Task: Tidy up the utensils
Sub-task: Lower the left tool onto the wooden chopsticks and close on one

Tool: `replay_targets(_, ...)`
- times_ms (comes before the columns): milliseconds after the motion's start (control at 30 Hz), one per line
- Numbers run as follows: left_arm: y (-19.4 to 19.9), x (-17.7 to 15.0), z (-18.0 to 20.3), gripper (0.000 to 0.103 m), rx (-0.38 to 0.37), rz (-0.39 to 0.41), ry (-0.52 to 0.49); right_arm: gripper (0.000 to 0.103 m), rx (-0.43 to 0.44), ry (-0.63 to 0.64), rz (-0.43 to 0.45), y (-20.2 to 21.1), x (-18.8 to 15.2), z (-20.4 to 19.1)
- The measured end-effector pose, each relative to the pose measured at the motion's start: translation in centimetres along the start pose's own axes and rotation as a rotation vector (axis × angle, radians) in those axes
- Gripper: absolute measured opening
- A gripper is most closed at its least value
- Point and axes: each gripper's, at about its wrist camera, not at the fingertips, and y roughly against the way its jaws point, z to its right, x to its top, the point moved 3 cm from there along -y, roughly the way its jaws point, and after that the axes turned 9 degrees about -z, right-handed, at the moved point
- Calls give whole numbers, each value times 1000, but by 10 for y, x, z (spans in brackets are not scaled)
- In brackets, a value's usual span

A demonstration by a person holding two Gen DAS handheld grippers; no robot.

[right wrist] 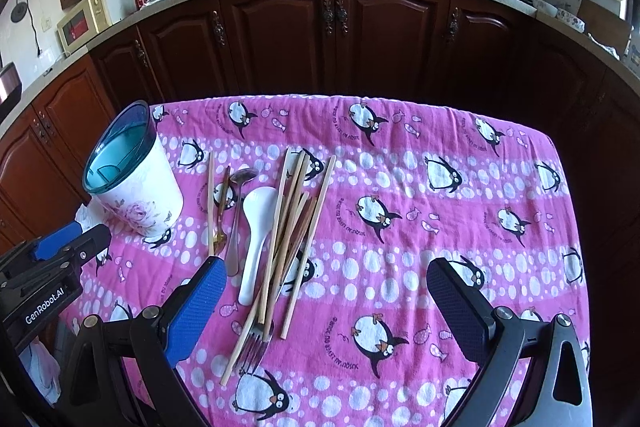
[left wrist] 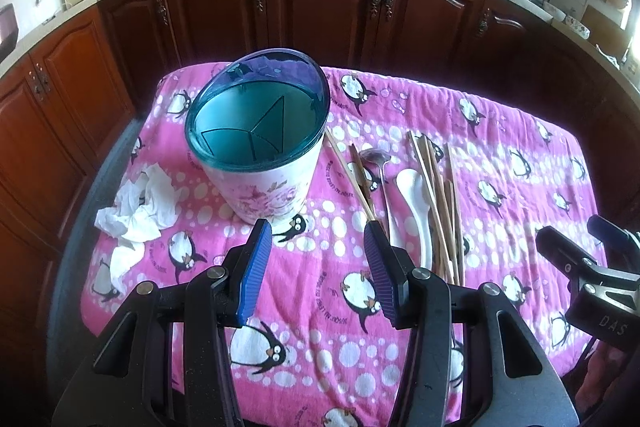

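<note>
A: What lies nearest to you?

B: My right gripper (right wrist: 326,301), jaws wide apart and holding nothing, above the pink penguin cloth (right wrist: 440,187). My left gripper (left wrist: 318,265), jaws likewise apart and empty, hangs near the table's left side.

A: And just beyond the pads?

B: The utensils, loose on the cloth: a metal fork (right wrist: 252,347) closest, its tines toward me; a sheaf of wooden chopsticks (right wrist: 292,227) crossing over it; a white spoon (right wrist: 254,223) beside them; then a metal spoon (right wrist: 240,203) and one single chopstick (right wrist: 210,203) further left.

A: Farther still?

B: The holder (left wrist: 256,147), upright, blue-rimmed, its inside split into compartments, stands left of the utensils. Crumpled tissue (left wrist: 136,203) lies at its left. Behind runs the dark cabinet (right wrist: 320,35) front.
</note>
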Motion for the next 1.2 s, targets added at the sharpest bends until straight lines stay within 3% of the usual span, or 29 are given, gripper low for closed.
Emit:
replay_targets(500,-33,18,10,48,-8,-42,18,100,48,-40,-38,-32,14,21)
replay_targets(633,-47,20,13,48,-21,-60,43,94,67,-30,-47,-44,21,23)
replay_targets(800,-74,19,19,47,-38,-108,74,82,90,-18,-72,-64,29,25)
replay_targets(867,-84,18,21,47,-42,-123,81,69,110,-16,-82,-73,31,26)
replay_targets(1033,-106,17,29,47,-26,-141,73,52,190,-23,-121,-96,36,28)
replay_targets(1133,-118,19,34,47,-24,-152,64,48,205,-24,-136,-111,46,31)
replay_targets(1200,-128,19,37,41,-23,-168,52,43,217,-26,-135,-120,55,35)
